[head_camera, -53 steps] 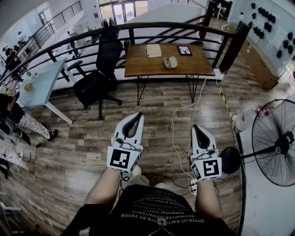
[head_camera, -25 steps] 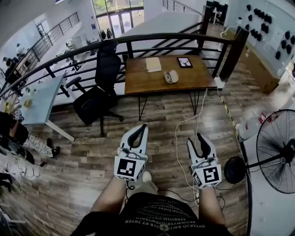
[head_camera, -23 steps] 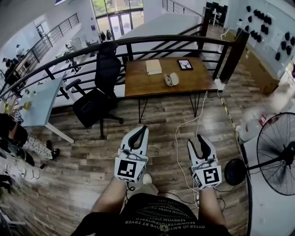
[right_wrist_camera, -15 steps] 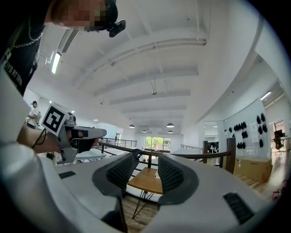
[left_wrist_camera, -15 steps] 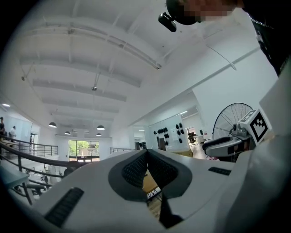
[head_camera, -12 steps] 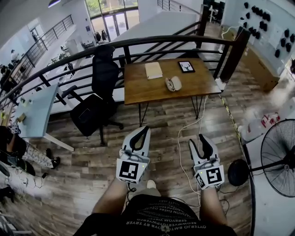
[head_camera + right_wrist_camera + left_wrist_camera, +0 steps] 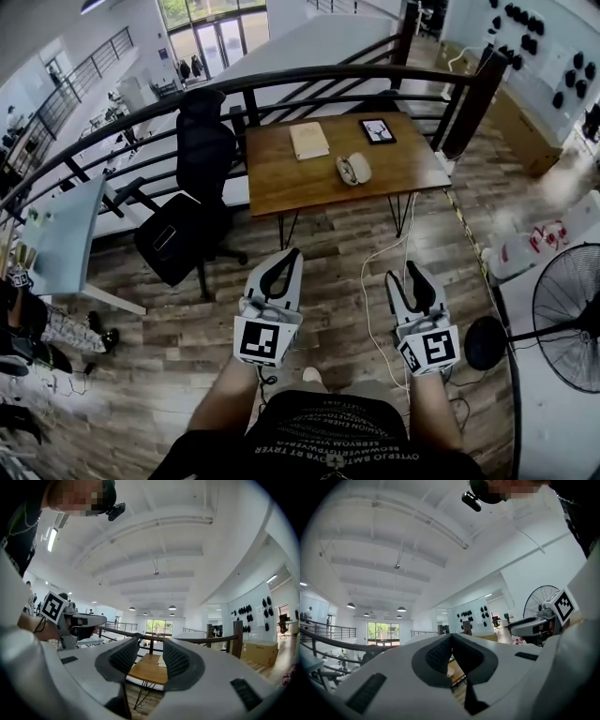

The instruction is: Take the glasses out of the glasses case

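Observation:
A pale glasses case lies on the wooden table, far ahead of both grippers; I cannot tell the glasses themselves at this distance. In the head view my left gripper is held at waist height over the floor, its jaw tips touching and nothing in them. My right gripper hangs beside it. In the left gripper view the left gripper has its tips closed together. In the right gripper view the right gripper has a narrow gap through which the table shows.
A beige notebook and a dark framed tablet also lie on the table. A black railing runs behind it. A black office chair stands left, a floor fan right, and a white cable crosses the wood floor.
The head view has closed in on the table, which now sits lower and larger. Both grippers keep the same pose in front of the body.

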### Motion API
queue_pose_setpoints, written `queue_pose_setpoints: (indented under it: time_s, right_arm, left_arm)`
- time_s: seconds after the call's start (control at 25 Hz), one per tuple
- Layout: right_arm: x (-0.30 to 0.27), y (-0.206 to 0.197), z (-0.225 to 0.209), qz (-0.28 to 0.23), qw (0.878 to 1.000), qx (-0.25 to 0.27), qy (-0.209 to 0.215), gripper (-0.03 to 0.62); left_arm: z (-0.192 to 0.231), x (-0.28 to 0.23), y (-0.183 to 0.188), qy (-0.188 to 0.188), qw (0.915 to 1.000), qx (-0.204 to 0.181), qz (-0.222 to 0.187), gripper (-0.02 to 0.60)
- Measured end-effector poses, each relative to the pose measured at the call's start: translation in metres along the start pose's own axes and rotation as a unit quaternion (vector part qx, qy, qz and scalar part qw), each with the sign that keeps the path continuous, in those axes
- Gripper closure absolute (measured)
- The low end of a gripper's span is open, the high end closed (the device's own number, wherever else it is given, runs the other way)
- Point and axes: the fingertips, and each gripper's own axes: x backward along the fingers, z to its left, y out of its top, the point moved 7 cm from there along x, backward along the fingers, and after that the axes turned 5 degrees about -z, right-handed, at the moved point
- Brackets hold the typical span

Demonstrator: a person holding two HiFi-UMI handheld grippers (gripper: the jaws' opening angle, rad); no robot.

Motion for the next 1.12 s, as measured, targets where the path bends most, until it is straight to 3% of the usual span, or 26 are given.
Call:
queue_pose_setpoints:
  time_s: [0.24,0.56,0.92,1.12]
  right_arm:
    - [0.001,-0.003,0.000,0.010,1.000,-0.002,-0.004,0.437]
    - [0.001,-0.009,-0.013,0.015,1.000,-0.009,-0.008,0.437]
    - [-0.029,-0.031,-0.055,0.019,1.000,-0.024,0.007,0.437]
    - [-0.067,-0.040,-0.081,0.019,0.999,-0.027,0.021,0.437]
  left_arm:
    - [0.025,-0.001,-0.005,0.016,0.9998,0.014,-0.003,0.554]
    - [0.015,-0.016,-0.019,0.003,0.9999,0.015,0.005,0.555]
    - [0.014,-0.069,-0.034,0.001,0.9999,0.008,0.008,0.555]
    - [0.025,-0.104,-0.038,0.017,0.9998,0.012,0.008,0.555]
